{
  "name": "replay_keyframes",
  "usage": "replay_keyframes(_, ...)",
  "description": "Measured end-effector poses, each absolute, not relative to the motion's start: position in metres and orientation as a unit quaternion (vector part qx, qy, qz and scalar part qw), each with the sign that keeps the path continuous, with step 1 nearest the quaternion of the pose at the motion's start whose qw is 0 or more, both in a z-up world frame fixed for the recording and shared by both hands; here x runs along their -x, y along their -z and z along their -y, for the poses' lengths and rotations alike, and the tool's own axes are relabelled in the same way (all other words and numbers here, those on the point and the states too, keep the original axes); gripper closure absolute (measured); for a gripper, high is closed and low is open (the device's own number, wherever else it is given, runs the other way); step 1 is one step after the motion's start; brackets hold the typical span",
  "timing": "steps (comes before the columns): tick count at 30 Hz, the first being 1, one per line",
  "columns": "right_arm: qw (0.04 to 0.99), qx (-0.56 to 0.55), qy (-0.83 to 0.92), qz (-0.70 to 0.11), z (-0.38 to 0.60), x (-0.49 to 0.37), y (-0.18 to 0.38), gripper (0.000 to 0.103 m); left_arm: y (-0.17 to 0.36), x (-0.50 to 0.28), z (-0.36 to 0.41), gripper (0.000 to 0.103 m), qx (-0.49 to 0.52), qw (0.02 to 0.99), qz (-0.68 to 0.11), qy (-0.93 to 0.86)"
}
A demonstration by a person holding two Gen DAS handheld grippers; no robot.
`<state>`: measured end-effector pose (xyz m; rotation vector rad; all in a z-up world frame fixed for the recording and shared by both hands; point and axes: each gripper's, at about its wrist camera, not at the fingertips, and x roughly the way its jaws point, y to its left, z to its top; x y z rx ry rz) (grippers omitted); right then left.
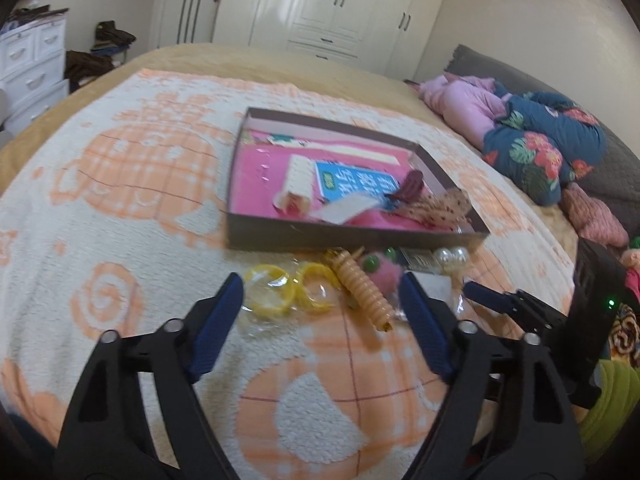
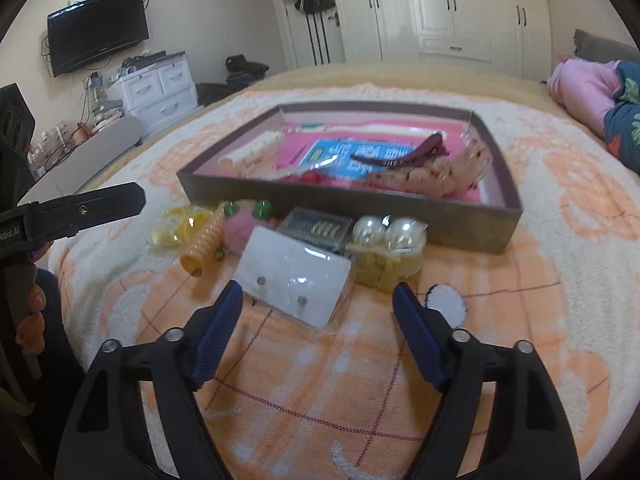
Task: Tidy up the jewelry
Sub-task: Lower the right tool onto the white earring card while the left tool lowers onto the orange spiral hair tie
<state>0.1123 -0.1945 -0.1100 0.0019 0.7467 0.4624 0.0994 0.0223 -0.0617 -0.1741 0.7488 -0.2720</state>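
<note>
A dark shallow box (image 1: 340, 236) (image 2: 360, 204) lies on the bed with a pink lining, a dark red hair clip (image 2: 400, 156), a cream comb and a blue card inside. In front of it lie loose pieces: yellow bangles in a bag (image 1: 276, 292) (image 2: 176, 228), an orange spiral hair clip (image 1: 366, 292) (image 2: 204, 240), a pink pom-pom (image 1: 386, 276), a white earring card in plastic (image 2: 294, 278) and two pearl balls (image 2: 390, 232). My left gripper (image 1: 322, 286) is open and empty, just before the bangles and spiral clip. My right gripper (image 2: 318, 294) is open and empty, before the earring card.
An orange-and-white blanket (image 1: 120, 208) covers the bed. Pink and floral bedding (image 1: 532, 148) is piled at the right. White drawers (image 2: 156, 88) and a wall television (image 2: 96, 30) stand beyond the bed at left. Wardrobes (image 1: 332, 4) line the far wall.
</note>
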Motion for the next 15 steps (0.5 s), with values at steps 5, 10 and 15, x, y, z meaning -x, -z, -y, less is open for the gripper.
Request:
replay_keyframes(5,0.899,-0.023,-0.237,-0.368,0.197,-0.120,0.113,0.032,0.070,-0.104,-0.012,0.046,0.088,0.907,-0.382,0.155)
replay_keyframes(10,0.895,-0.024,-0.253,-0.366,0.196,-0.122,0.112,0.039,0.075,-0.108,-0.002,0.051,0.085,0.899,-0.391,0.176)
replay_keyframes(15,0.893,-0.025,-0.265,-0.362,0.196,-0.121,0.111,0.061,0.083,-0.114,0.000,0.063,0.094,0.890,-0.407,0.185)
